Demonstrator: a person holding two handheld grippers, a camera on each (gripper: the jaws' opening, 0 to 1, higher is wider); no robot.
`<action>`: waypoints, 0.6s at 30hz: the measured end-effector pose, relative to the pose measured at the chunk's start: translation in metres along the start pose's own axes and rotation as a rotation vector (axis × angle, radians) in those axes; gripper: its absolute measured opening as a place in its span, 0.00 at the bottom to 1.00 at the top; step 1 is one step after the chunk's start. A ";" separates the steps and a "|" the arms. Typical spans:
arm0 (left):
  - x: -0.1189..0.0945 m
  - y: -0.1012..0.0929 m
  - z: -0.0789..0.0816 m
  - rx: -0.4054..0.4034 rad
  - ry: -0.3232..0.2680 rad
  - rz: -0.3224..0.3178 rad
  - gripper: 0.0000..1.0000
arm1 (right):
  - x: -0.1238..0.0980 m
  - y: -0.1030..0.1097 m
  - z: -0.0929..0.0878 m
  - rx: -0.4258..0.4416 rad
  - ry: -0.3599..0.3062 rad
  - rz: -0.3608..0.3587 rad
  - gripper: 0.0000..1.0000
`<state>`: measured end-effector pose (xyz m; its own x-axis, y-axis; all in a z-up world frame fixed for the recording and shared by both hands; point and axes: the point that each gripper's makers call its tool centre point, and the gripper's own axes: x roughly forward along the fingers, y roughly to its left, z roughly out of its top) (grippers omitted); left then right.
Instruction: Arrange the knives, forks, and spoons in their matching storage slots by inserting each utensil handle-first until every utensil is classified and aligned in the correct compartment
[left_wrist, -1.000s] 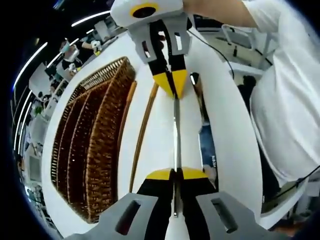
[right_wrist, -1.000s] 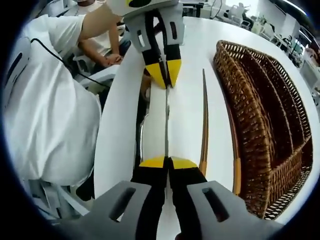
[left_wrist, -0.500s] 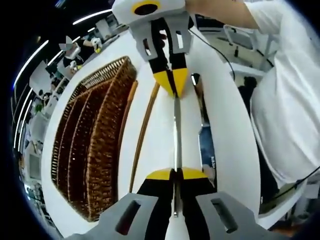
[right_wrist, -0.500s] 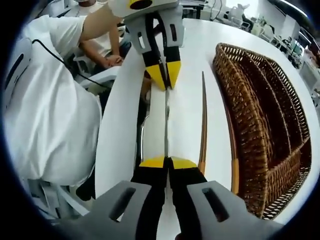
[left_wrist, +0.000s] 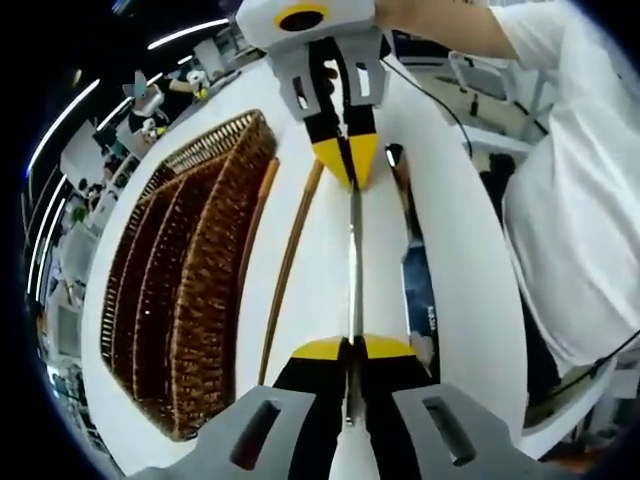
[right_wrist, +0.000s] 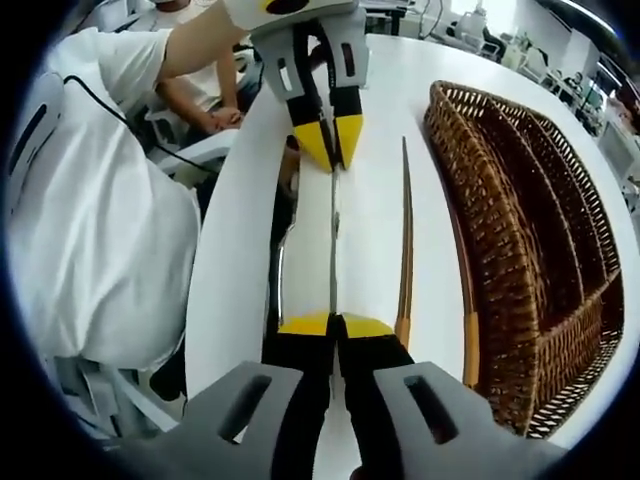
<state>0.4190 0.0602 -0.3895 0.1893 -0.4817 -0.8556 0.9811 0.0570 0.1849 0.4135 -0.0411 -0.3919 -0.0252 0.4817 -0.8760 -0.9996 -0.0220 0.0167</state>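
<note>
A slim metal utensil (left_wrist: 353, 262) is stretched between both grippers above the white table (left_wrist: 310, 300), seen edge-on, so I cannot tell its kind. My left gripper (left_wrist: 352, 346) is shut on its near end in the left gripper view, and the right gripper (left_wrist: 350, 172) is shut on the far end. In the right gripper view my right gripper (right_wrist: 335, 322) clamps the utensil (right_wrist: 333, 240) and the left gripper (right_wrist: 331, 158) holds the other end. The brown wicker basket (left_wrist: 185, 280) (right_wrist: 530, 230) with long slots lies beside them.
Two long wooden-handled utensils (right_wrist: 405, 240) (right_wrist: 466, 310) lie on the table between the held utensil and the basket. Another metal utensil (right_wrist: 280, 255) rests near the table edge. A person in a white shirt (right_wrist: 90, 220) stands close to that edge.
Both views have shifted only slightly. Both grippers stay shut on the same metal utensil, and the opposite gripper sits a touch farther away in each view.
</note>
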 end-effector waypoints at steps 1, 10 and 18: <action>0.000 0.000 0.000 -0.001 -0.004 0.000 0.03 | 0.000 0.000 0.000 0.000 -0.002 0.000 0.01; -0.001 0.002 0.001 -0.005 0.005 0.000 0.03 | -0.005 -0.005 0.004 -0.012 -0.005 -0.009 0.01; -0.014 0.019 0.007 0.000 -0.002 0.018 0.03 | -0.021 -0.020 0.012 -0.018 -0.023 -0.037 0.01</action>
<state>0.4349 0.0616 -0.3706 0.2068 -0.4821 -0.8513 0.9775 0.0653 0.2005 0.4343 -0.0402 -0.3678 0.0110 0.5027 -0.8644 -0.9995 -0.0194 -0.0240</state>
